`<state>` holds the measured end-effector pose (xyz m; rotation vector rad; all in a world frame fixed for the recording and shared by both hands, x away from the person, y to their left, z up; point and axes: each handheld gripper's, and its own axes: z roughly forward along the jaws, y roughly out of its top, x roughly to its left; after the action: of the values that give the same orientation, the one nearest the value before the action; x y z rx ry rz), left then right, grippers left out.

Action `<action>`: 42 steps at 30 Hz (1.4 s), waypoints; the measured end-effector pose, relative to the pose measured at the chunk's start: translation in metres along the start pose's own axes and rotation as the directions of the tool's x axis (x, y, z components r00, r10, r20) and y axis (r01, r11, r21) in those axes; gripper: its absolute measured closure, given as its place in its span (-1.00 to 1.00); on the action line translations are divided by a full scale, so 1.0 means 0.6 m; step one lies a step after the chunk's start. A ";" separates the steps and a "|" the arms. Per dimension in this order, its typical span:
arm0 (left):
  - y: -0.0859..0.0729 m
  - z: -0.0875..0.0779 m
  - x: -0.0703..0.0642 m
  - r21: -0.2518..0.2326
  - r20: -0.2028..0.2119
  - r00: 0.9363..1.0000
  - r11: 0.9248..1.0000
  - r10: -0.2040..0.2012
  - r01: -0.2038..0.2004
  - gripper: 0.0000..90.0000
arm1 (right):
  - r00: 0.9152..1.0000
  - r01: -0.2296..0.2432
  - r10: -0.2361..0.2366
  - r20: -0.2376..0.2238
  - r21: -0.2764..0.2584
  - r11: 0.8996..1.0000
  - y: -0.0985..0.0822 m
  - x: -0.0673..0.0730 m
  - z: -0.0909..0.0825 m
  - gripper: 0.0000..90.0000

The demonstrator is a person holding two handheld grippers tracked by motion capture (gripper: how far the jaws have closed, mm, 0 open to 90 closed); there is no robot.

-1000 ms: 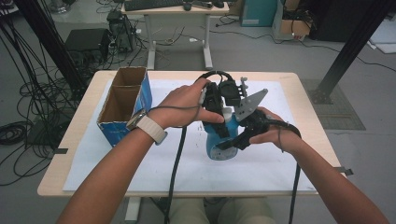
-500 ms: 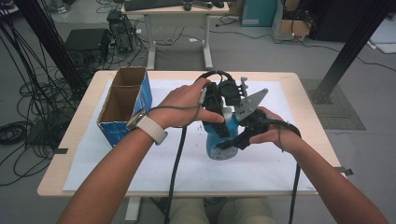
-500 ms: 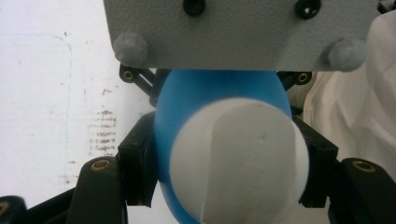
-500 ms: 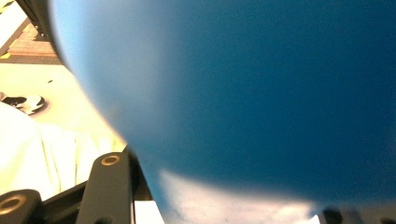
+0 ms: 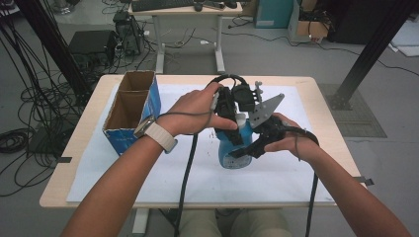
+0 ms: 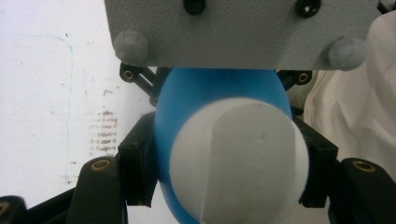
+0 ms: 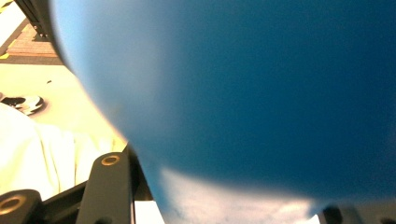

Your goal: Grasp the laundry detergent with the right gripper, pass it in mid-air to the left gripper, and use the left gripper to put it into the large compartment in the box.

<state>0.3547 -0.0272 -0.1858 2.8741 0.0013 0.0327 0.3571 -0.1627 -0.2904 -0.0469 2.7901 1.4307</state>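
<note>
A blue bottle with a white cap stands upright on the white sheet near the table's middle. My left gripper reaches over its top, and in the left gripper view the black jaws sit tight on both sides of the white cap, so the left gripper is shut on it. My right gripper comes in from the right and is shut on the bottle's body. In the right gripper view, the blue bottle lies blurred between the jaws of the right gripper.
An open cardboard box with blue sides and two compartments stands at the table's left. The white sheet covers most of the wooden table. Cables trail from both grippers toward the front edge. Desks, stands and cables stand on the floor beyond.
</note>
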 end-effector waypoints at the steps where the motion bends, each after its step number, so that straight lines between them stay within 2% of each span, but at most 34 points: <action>1: 0.000 0.000 0.000 0.000 0.000 1.000 1.000 0.001 -0.001 -0.17 | 1.000 0.000 0.000 0.000 0.001 1.000 0.000 0.000 0.000 -0.04; 3: 0.000 0.000 0.001 0.001 0.001 1.000 1.000 0.005 -0.005 -0.17 | 1.000 0.000 0.000 0.000 0.000 1.000 0.000 0.000 0.000 -0.04; 4: 0.000 0.000 0.000 -0.002 -0.001 1.000 1.000 0.001 -0.001 -0.17 | 1.000 -0.019 0.019 -0.004 0.007 1.000 0.001 0.002 -0.002 -0.04; 6: 0.000 -0.001 0.000 -0.004 -0.001 1.000 1.000 0.003 -0.003 -0.17 | 1.000 -0.007 0.007 0.003 -0.005 1.000 0.000 0.001 0.000 -0.04; 10: 0.000 -0.001 0.000 -0.001 0.000 1.000 1.000 0.001 -0.001 -0.17 | 0.999 -0.045 0.045 0.007 0.017 0.999 0.001 0.005 -0.002 -0.04; 13: 0.000 -0.002 0.002 -0.002 0.004 1.000 1.000 0.012 -0.012 -0.17 | 0.999 -0.033 0.033 0.007 0.012 0.999 0.001 0.003 -0.002 -0.04; 14: 0.000 -0.002 0.002 -0.001 0.006 1.000 1.000 0.011 -0.011 -0.17 | 0.999 -0.051 0.051 0.004 0.017 0.999 0.002 0.006 -0.003 -0.04; 15: 0.000 -0.002 0.002 -0.001 0.006 1.000 1.000 0.012 -0.012 -0.17 | 1.000 -0.026 0.026 0.005 0.009 1.000 0.001 0.003 -0.001 -0.04; 26: 0.001 -0.002 0.001 -0.006 -0.003 1.000 1.000 0.002 -0.002 -0.17 | 0.999 -0.046 0.046 0.001 0.015 0.999 0.001 0.005 -0.004 -0.04; 31: 0.001 -0.002 0.001 -0.006 -0.002 1.000 1.000 0.002 -0.002 -0.17 | 0.999 -0.043 0.043 -0.004 0.027 0.999 0.002 0.004 -0.006 -0.04; 32: 0.001 -0.002 0.001 -0.006 -0.002 1.000 1.000 0.002 -0.002 -0.17 | 1.000 -0.020 0.020 0.003 0.027 0.999 0.001 0.001 -0.005 -0.04; 33: 0.001 -0.002 0.001 -0.006 -0.002 1.000 1.000 0.002 -0.002 -0.17 | 0.999 -0.034 0.034 -0.009 0.021 0.999 0.002 0.003 -0.005 -0.04; 37: 0.001 -0.003 0.001 -0.003 0.001 1.000 1.000 0.007 -0.007 -0.17 | 0.999 -0.046 0.046 -0.004 0.030 0.998 0.003 0.005 -0.007 -0.04; 38: 0.001 -0.003 0.001 -0.003 -0.001 1.000 1.000 0.003 -0.003 -0.17 | 0.999 -0.043 0.043 0.000 0.012 0.999 0.002 0.004 -0.005 -0.04; 40: 0.001 -0.004 0.000 -0.003 0.001 1.000 1.000 0.001 -0.001 -0.17 | 0.999 -0.032 0.032 0.009 0.009 0.999 0.001 0.003 -0.004 -0.04; 41: 0.001 -0.005 0.002 -0.001 0.001 1.000 1.000 0.015 -0.015 -0.17 | 0.999 -0.031 0.031 0.009 0.007 0.999 0.002 0.003 -0.004 -0.04; 42: 0.001 -0.006 0.000 -0.008 -0.003 1.000 1.000 0.002 -0.002 -0.17 | 0.999 -0.030 0.030 0.010 0.006 1.000 0.002 0.003 -0.004 -0.04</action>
<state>0.3546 -0.0268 -0.1824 2.8656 -0.0007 0.0373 0.3550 -0.1641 -0.2880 0.0025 2.7991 1.4247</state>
